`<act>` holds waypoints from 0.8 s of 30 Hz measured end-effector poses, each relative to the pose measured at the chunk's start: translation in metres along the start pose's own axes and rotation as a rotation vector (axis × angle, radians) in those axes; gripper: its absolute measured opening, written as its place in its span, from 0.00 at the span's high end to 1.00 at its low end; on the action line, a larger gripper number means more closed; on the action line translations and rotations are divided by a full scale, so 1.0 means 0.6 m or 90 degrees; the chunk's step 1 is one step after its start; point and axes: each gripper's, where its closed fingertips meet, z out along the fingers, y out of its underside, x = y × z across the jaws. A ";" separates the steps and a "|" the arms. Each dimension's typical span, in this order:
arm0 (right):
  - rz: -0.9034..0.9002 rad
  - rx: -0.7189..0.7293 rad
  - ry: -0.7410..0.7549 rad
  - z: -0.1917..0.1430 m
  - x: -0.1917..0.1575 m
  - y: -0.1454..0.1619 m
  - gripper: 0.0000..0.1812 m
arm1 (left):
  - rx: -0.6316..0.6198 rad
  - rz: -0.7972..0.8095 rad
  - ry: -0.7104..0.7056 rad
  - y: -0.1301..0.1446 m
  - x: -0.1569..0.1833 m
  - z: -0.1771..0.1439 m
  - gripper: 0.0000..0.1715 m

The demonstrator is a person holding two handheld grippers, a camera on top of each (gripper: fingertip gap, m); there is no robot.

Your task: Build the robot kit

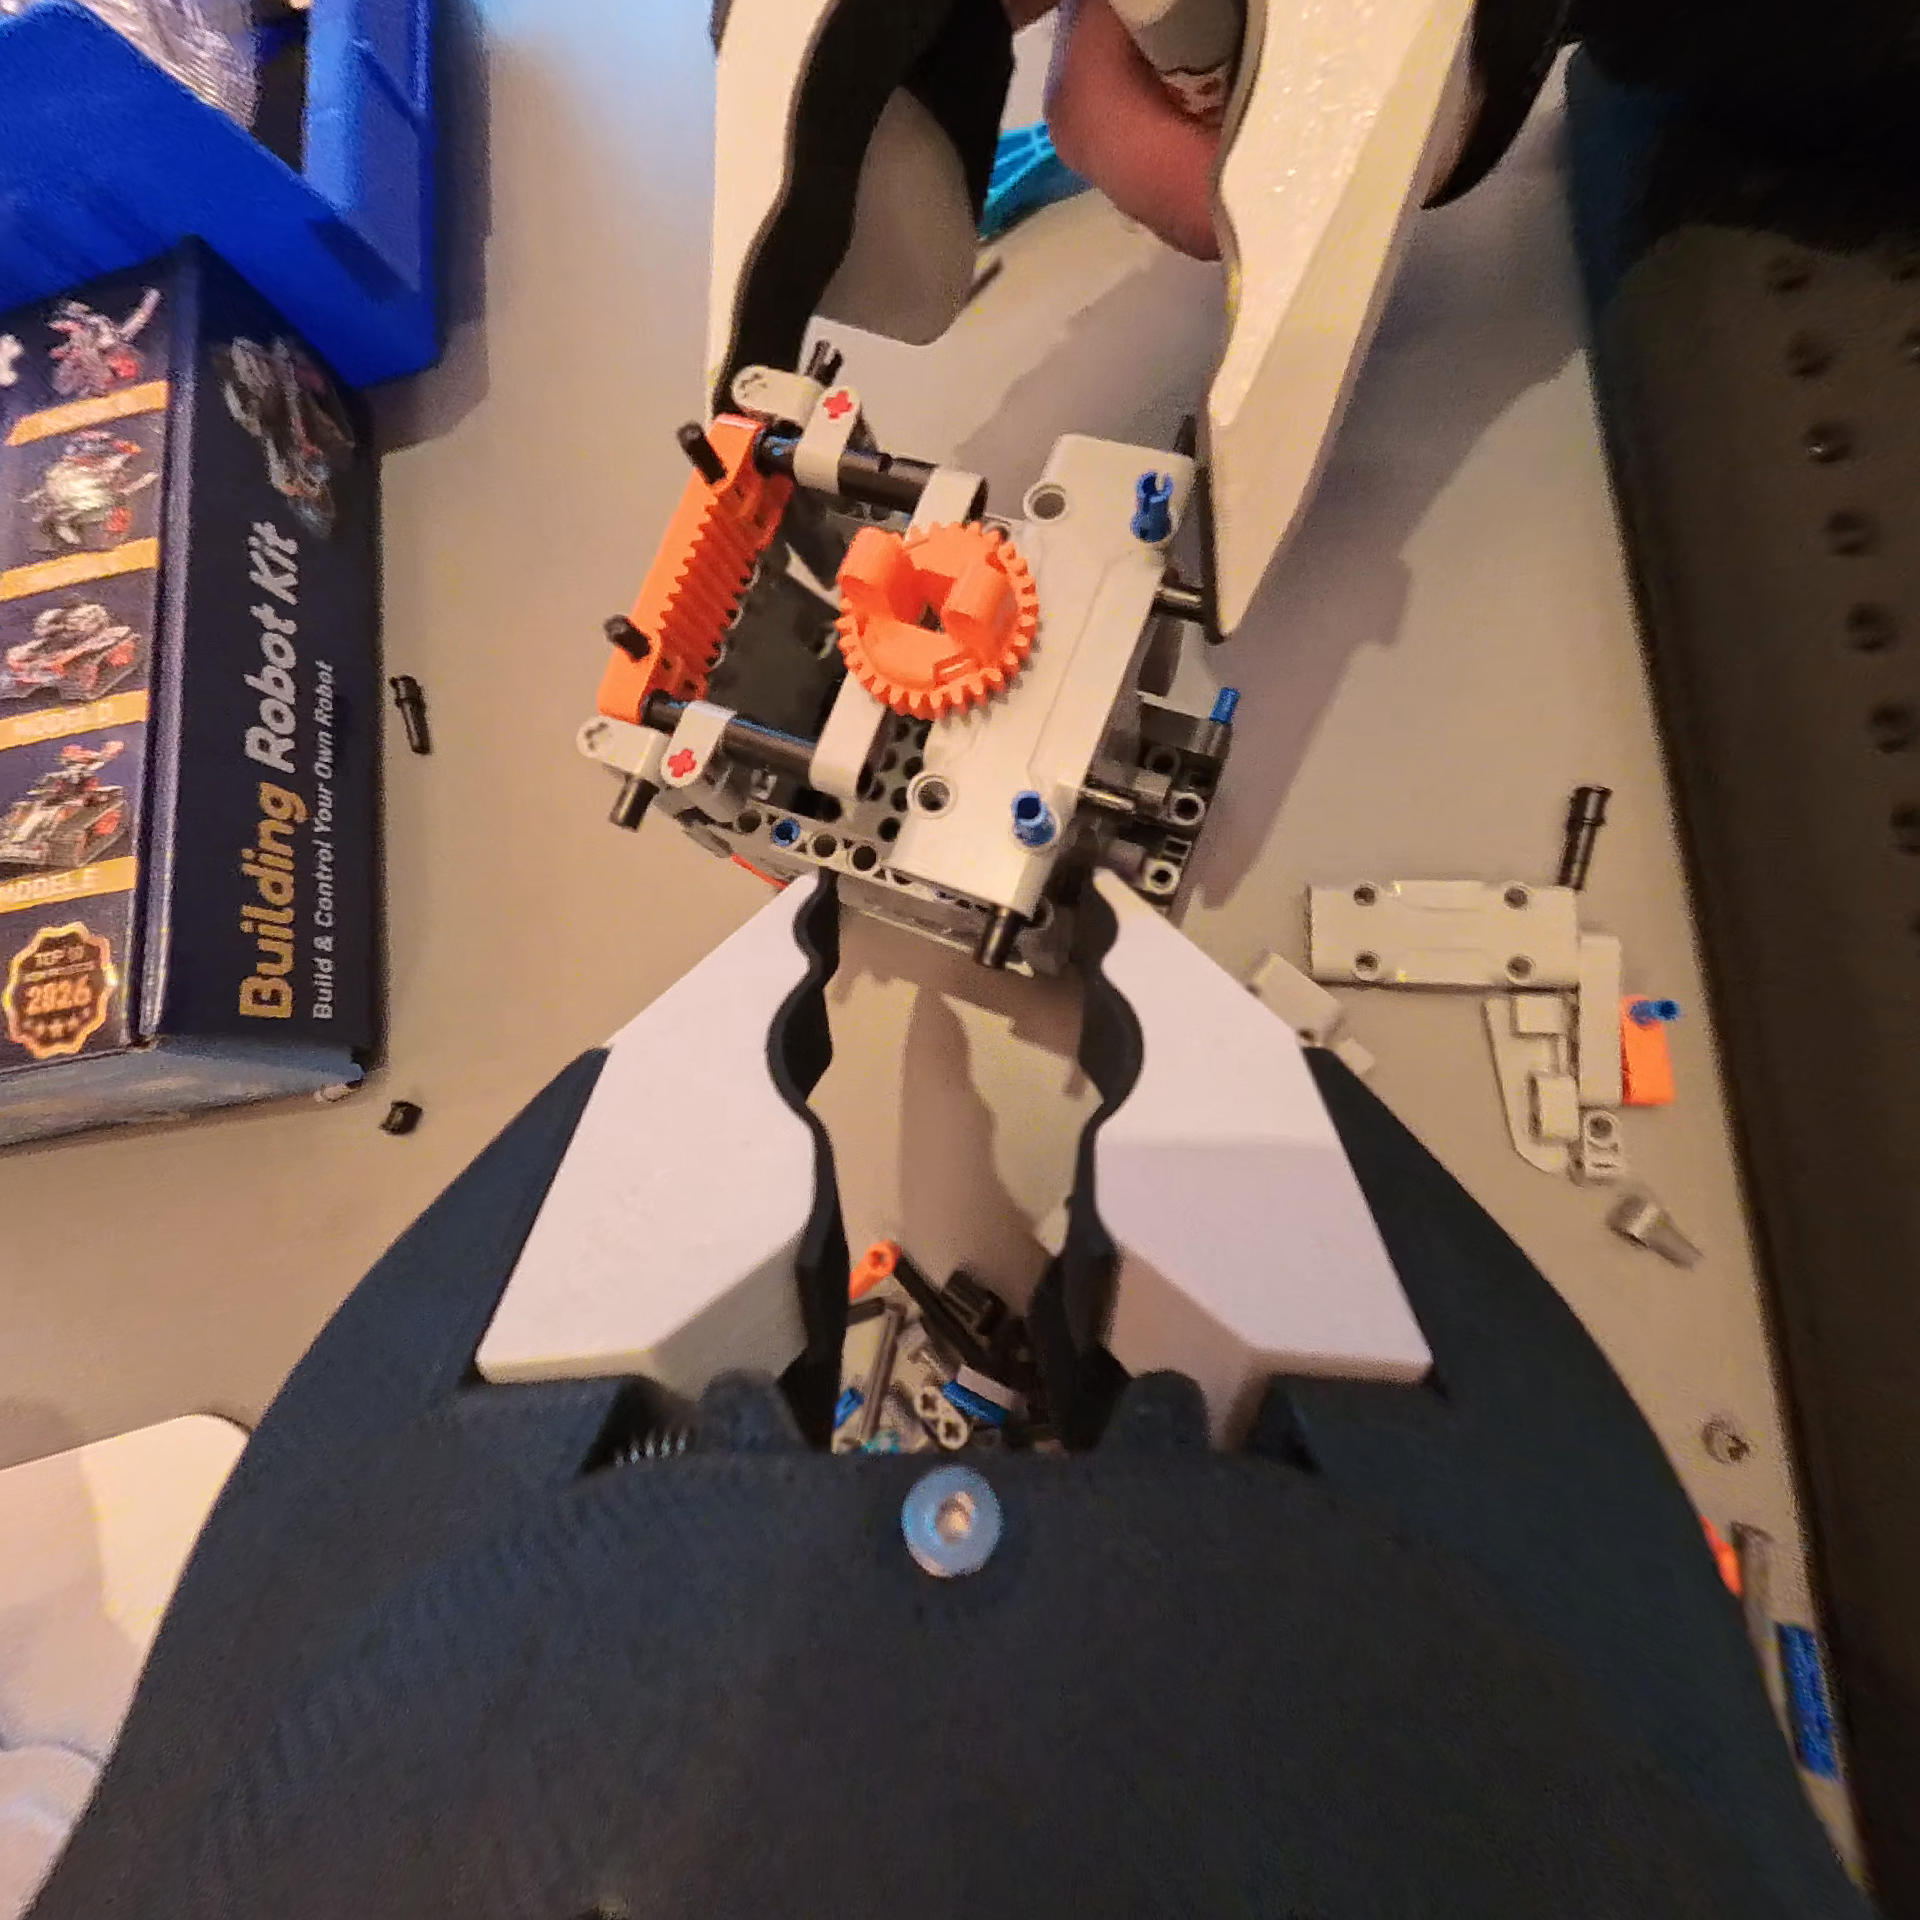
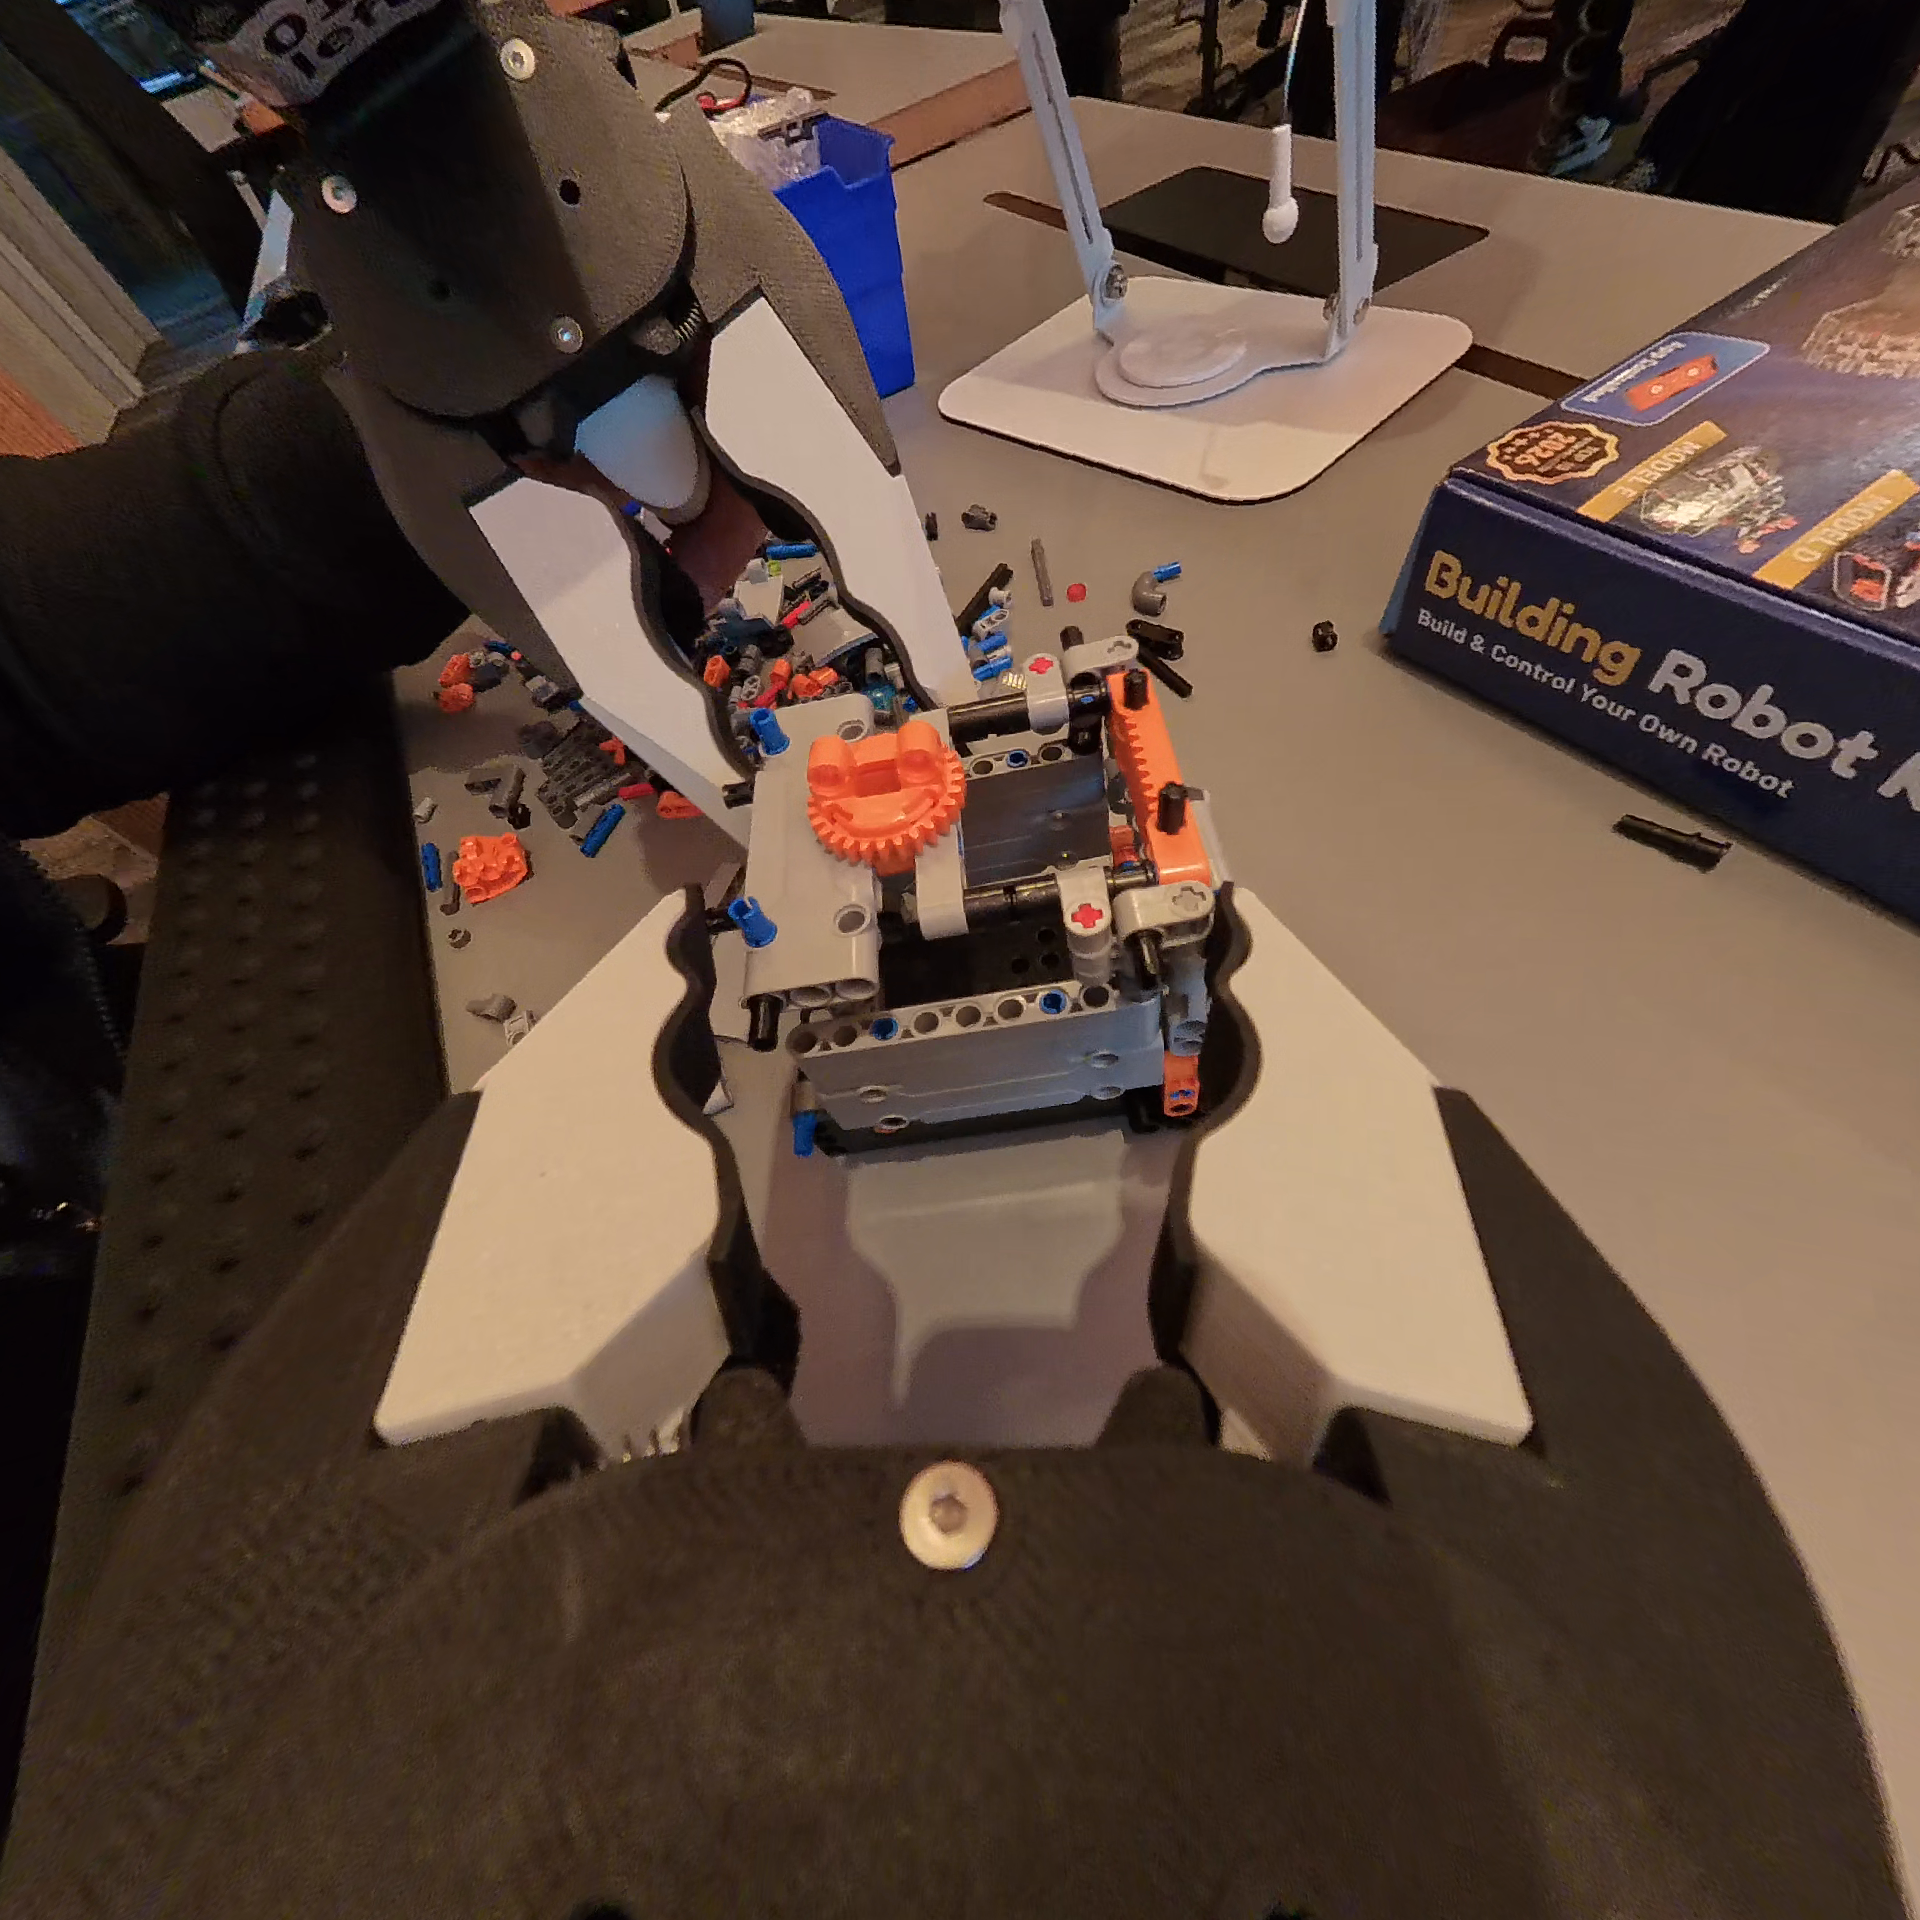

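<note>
Soft indoor light from above; gentle shadows beneath each tool; fisheye-bent, blurred edges; sharp centre

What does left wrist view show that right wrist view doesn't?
Left wrist only: loose grey panel pieces lying on the table.
Right wrist only: white stand and scattered parts pile.
Both: brick assembly with its orange gear, right claw shut on it, left claw at its edge, blue kit box, blue bin.

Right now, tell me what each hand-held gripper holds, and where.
Right hand-held gripper clamps the brick assembly by its sides. Left hand-held gripper touches its edge; grip unclear.
</note>
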 end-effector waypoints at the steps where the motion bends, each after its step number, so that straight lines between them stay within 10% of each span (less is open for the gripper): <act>1: 0.001 0.002 0.000 -0.001 0.001 0.000 0.48 | 0.003 -0.004 -0.003 -0.001 -0.002 0.001 0.77; 24: 0.035 0.026 0.040 -0.023 0.032 0.001 0.53 | 0.033 -0.073 -0.059 -0.001 -0.043 0.032 0.74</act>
